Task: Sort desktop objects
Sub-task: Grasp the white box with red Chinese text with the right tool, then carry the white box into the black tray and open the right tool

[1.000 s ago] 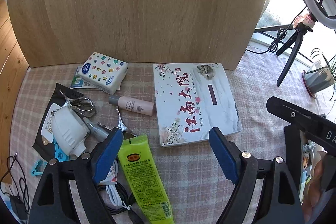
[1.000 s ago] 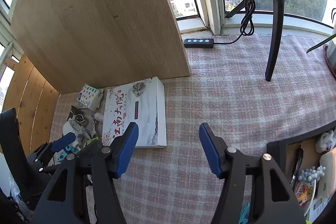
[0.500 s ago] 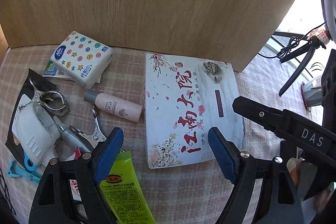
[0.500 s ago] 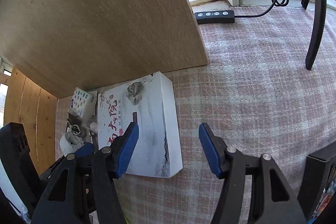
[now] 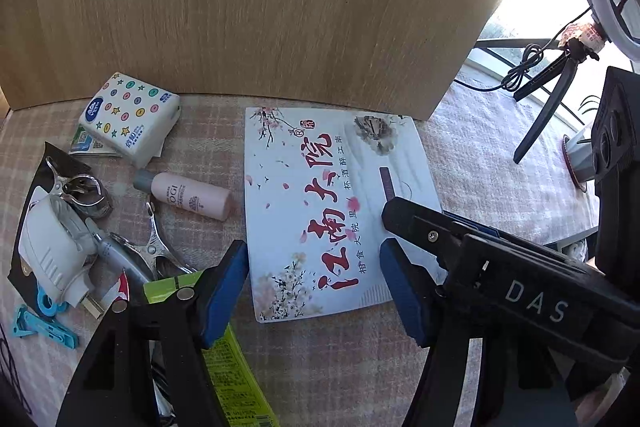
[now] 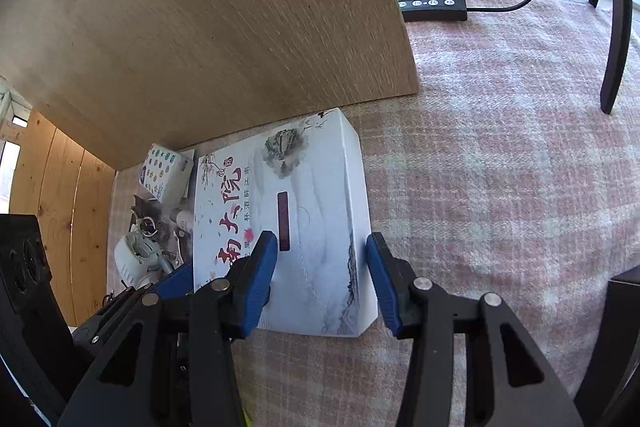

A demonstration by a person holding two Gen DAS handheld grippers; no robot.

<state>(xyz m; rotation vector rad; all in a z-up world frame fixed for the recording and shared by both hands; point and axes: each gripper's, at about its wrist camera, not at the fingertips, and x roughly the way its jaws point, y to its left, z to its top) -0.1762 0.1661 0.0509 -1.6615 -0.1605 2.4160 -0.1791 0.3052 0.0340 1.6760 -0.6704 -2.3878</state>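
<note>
Checked cloth (image 6: 500,167); right gripper (image 6: 322,275) closing, seemingly astride white box (image 6: 320,195).

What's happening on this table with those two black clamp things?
A person is tidying the desk with two handheld grippers. Both are over the flat white box. The right gripper has just been closing its jaws around the box's right edge but isn't gripping yet. The left gripper hangs open over the near-left corner.
</note>
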